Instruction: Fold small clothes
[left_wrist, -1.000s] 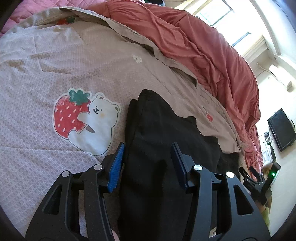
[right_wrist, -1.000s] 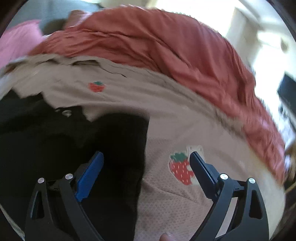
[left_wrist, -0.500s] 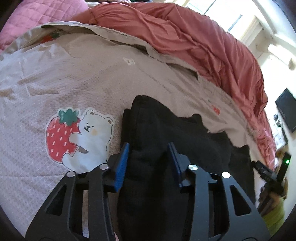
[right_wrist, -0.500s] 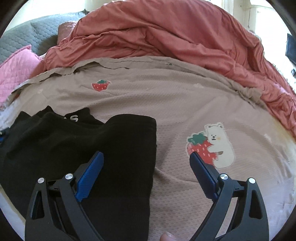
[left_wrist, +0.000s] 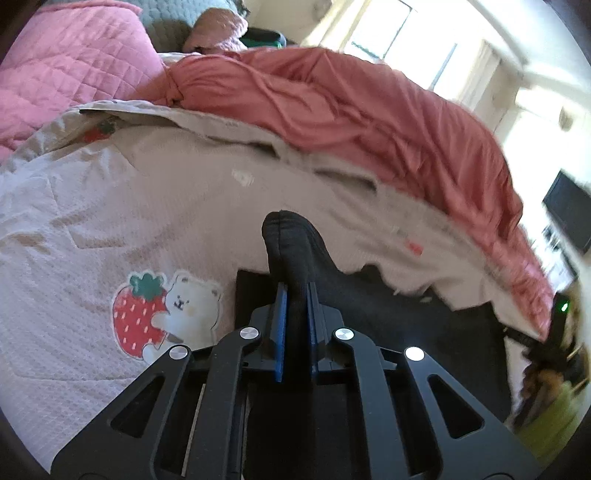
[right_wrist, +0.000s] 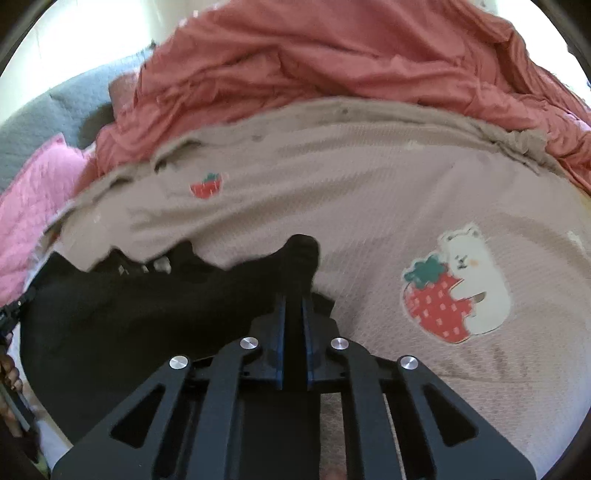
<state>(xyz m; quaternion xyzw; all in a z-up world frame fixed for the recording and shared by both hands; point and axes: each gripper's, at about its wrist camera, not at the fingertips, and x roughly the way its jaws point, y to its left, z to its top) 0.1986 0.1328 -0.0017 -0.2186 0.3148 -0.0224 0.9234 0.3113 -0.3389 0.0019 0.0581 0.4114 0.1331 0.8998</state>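
Note:
A black garment (left_wrist: 369, 306) lies on a beige bedspread (left_wrist: 110, 206) with strawberry-and-bear prints. My left gripper (left_wrist: 294, 288) is shut on the garment's left corner, and a bunch of black cloth sticks up past the blue pads. My right gripper (right_wrist: 293, 299) is shut on the garment's (right_wrist: 147, 306) right corner, with cloth bulging above its pads. Both corners are lifted a little off the bed. The other gripper shows at the right edge of the left wrist view (left_wrist: 546, 332).
A rumpled salmon-red duvet (left_wrist: 369, 122) is heaped along the far side of the bed. A pink quilted pillow (left_wrist: 62, 66) lies at the far left. A strawberry-bear print (right_wrist: 458, 291) lies right of the garment. A dark screen (left_wrist: 569, 210) stands at the right.
Both grippers were open over the garment's corners and have now closed on the black cloth. The pinched corners have risen off the bedspread.

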